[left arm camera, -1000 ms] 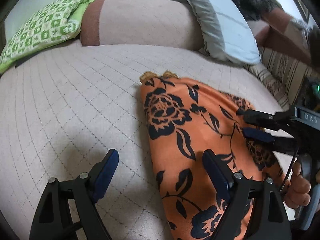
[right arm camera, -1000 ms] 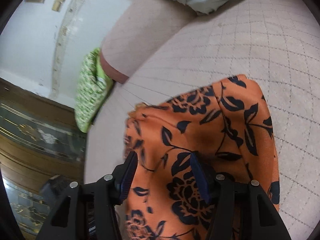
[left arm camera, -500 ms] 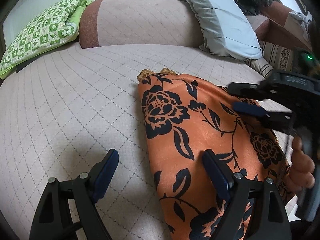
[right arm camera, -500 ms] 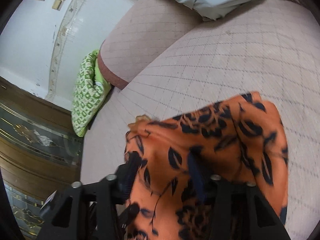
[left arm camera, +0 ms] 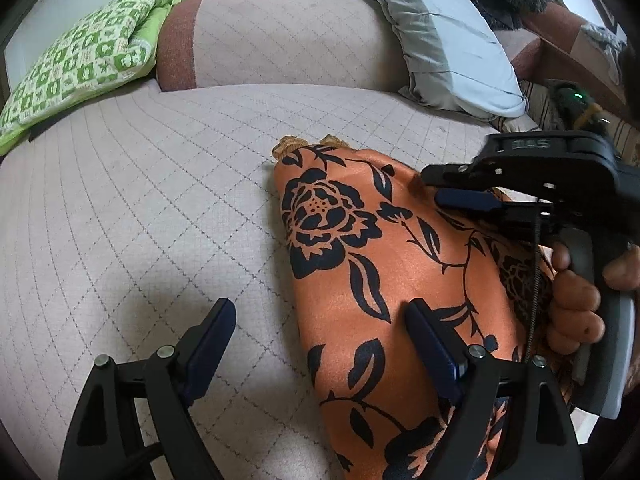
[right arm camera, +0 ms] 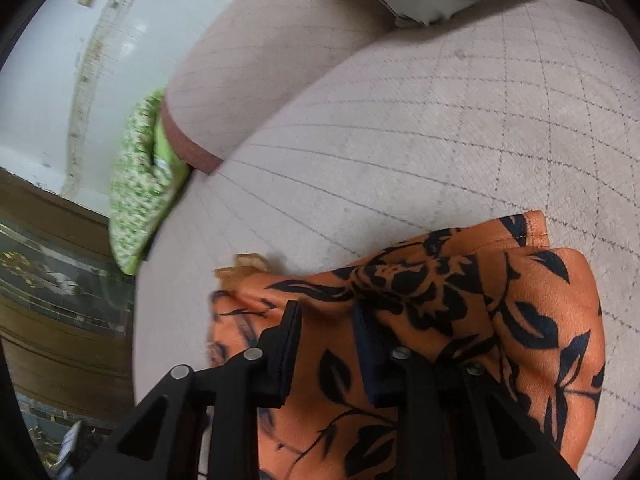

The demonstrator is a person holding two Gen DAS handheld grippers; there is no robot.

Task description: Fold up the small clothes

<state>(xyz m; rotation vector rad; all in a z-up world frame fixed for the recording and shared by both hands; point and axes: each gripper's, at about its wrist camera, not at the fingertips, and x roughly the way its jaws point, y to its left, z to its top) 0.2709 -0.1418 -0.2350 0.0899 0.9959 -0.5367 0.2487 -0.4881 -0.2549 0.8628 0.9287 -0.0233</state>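
An orange garment (left arm camera: 340, 248) with black flowers lies on the quilted bed cover (left arm camera: 140, 200). My left gripper (left arm camera: 320, 308) hovers open over the garment's near left edge, one finger above the bare cover and the other above the cloth. My right gripper (left arm camera: 430, 184), held by a hand (left arm camera: 576, 300), comes in from the right. Its jaws are closing with a bunch of the garment (right arm camera: 520, 320) between them. In the right wrist view the cloth fills the narrow gap of the right gripper (right arm camera: 326, 312), and the far edge is lifted and doubled over.
A green checked pillow (left arm camera: 80, 68) lies at the far left beside a pink bolster (left arm camera: 272, 40). A grey-blue pillow (left arm camera: 448, 40) leans at the back right. A dark wooden cabinet (right arm camera: 40, 280) stands beyond the bed's edge.
The right gripper has narrowed onto the cloth and moved leftward across the garment, dragging its right edge up and over. The left gripper has stayed put and open.
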